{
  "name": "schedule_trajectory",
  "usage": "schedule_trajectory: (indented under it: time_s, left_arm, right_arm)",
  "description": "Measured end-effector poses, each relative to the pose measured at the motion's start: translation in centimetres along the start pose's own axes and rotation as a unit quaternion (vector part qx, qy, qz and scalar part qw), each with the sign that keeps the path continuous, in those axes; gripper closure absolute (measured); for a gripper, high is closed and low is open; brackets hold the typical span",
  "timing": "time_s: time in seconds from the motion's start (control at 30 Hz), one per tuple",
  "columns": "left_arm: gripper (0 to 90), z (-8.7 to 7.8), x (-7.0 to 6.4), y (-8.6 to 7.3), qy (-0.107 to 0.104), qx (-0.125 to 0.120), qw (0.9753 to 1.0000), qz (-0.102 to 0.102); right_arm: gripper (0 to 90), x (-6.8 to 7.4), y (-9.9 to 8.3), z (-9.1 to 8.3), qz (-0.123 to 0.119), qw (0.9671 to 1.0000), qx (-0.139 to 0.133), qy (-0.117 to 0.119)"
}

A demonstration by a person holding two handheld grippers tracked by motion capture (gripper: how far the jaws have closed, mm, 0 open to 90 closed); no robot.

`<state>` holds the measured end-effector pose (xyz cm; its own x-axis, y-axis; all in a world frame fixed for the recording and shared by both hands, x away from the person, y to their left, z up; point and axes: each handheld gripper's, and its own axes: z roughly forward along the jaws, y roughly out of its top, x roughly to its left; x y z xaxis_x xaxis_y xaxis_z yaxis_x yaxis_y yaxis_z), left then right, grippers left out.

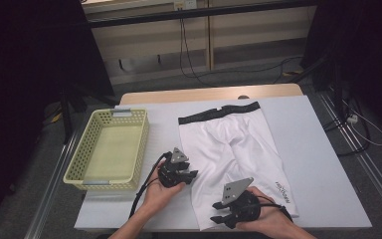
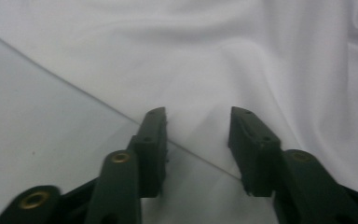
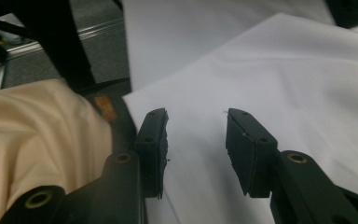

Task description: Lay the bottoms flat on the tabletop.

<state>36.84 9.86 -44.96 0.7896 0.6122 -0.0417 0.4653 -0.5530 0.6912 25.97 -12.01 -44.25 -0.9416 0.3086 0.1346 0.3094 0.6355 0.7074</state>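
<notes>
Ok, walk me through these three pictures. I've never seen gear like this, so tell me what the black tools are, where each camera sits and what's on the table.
There is no robot arm here: a person holds a hand tool with two black jaws in each hand. The high view looks down on the table from above. In it the left gripper sits at the left edge of a pair of white shorts, and the right gripper hovers near their bottom hem. The other two pictures come from cameras riding on the tools, looking along their own jaws. Both pairs of jaws stand open and hold nothing. The shorts lie flat on a white sheet. A pale yellow basket stands to their left, with nothing in it.
</notes>
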Motion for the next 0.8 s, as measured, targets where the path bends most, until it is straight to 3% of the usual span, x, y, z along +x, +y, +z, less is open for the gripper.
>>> schedule_trajectory:
  time_s: [0.07, 0.13, 0.27, 0.33, 0.37, 0.4, 0.43, 0.57, 0.7, 0.8]
  left_arm:
    - [65.4, 0.1, -0.1, 0.0, 0.004, -0.002, 1.0, 0.001]
    - [76.7, 0.1, -0.2, 0.1, -0.001, -0.002, 1.0, 0.0]
    - [89.8, 0.1, -0.4, 0.4, -0.001, 0.012, 0.9998, 0.014]
    - [90.0, 0.0, -0.1, 0.6, -0.011, 0.019, 0.9997, 0.009]
    - [90.0, 0.0, 0.1, 0.6, -0.014, 0.02, 0.9997, 0.005]
    - [90.0, 0.0, 0.2, 0.7, -0.014, 0.022, 0.9997, 0.004]
    - [90.0, -0.2, 0.3, 0.7, 0.0, 0.023, 0.9997, 0.004]
    - [90.0, -1.2, 1.6, 0.8, 0.006, 0.015, 0.9996, -0.021]
    - [90.0, -2.2, 2.3, 0.8, 0.007, 0.006, 0.9993, -0.035]
    - [90.0, -2.8, 2.8, 1.1, 0.018, -0.002, 0.9988, -0.046]
  right_arm:
    - [57.3, 0.3, 0.1, 0.3, -0.01, 0.9999, 0.004, 0.007]
    - [57.9, 0.4, -0.1, 0.6, -0.013, 0.9998, 0.007, 0.01]
    - [65.7, 0.6, -0.1, 0.7, -0.024, 0.9997, 0.004, -0.005]
    - [72.3, 0.5, 0.0, 0.8, -0.024, 0.9996, 0.005, -0.011]
    - [80.1, 0.6, 0.1, 0.8, -0.02, 0.9997, 0.006, -0.011]
    - [86.2, 0.7, 0.2, 0.9, -0.021, 0.9997, 0.01, -0.004]
    - [88.7, 0.9, 0.3, 1.0, -0.021, 0.9997, 0.012, -0.004]
    - [90.0, 1.2, 0.9, 1.3, -0.025, 0.9993, 0.022, -0.018]
    - [90.0, 1.0, 1.3, 1.6, -0.01, 0.9998, 0.016, -0.004]
    - [90.0, 1.4, 2.1, 2.2, -0.012, 0.9998, 0.013, 0.011]
